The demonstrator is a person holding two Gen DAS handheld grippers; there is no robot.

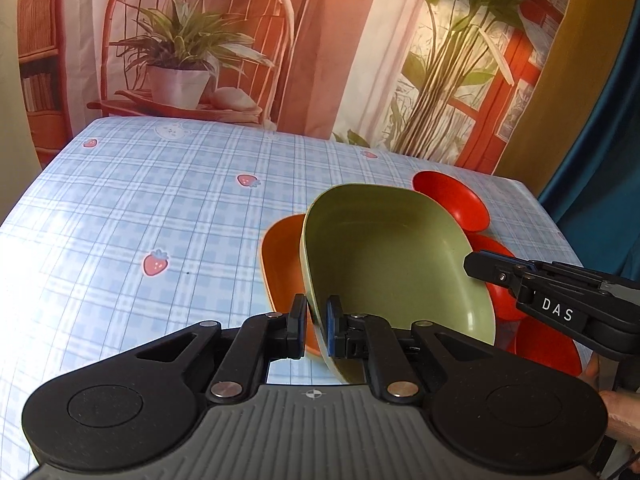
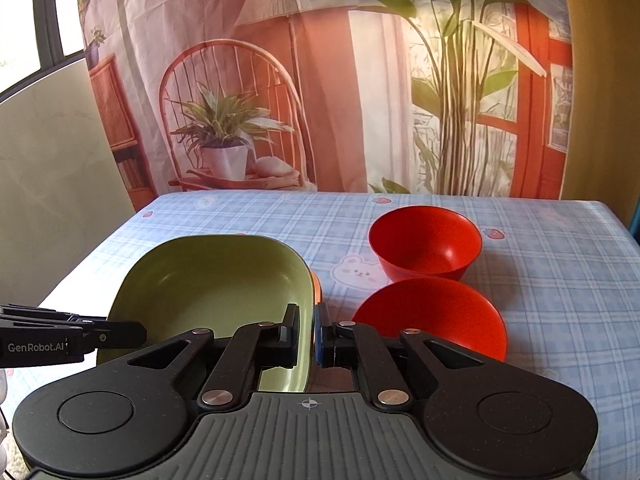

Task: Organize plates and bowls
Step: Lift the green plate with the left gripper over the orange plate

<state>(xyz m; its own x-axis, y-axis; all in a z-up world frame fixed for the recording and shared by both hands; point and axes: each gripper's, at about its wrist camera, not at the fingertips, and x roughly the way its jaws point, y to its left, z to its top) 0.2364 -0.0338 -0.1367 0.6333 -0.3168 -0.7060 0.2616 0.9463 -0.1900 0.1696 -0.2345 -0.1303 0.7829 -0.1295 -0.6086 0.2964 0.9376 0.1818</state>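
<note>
We grip the green plate [image 1: 392,264] by opposite rims with both the left gripper [image 1: 317,330] and the right gripper [image 2: 307,334], holding it over the orange plate [image 1: 282,264]. Stacking seems under way; two red bowls [image 2: 426,242] sit unnested.

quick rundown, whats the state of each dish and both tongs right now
green dish: tilted, off the cloth, gripped on two rims
orange dish: under the green one, mostly hidden
far red bowl: upright, empty, on the cloth
near red bowl: upright, empty
left tongs: shut on green dish rim
right tongs: shut on opposite rim
</note>
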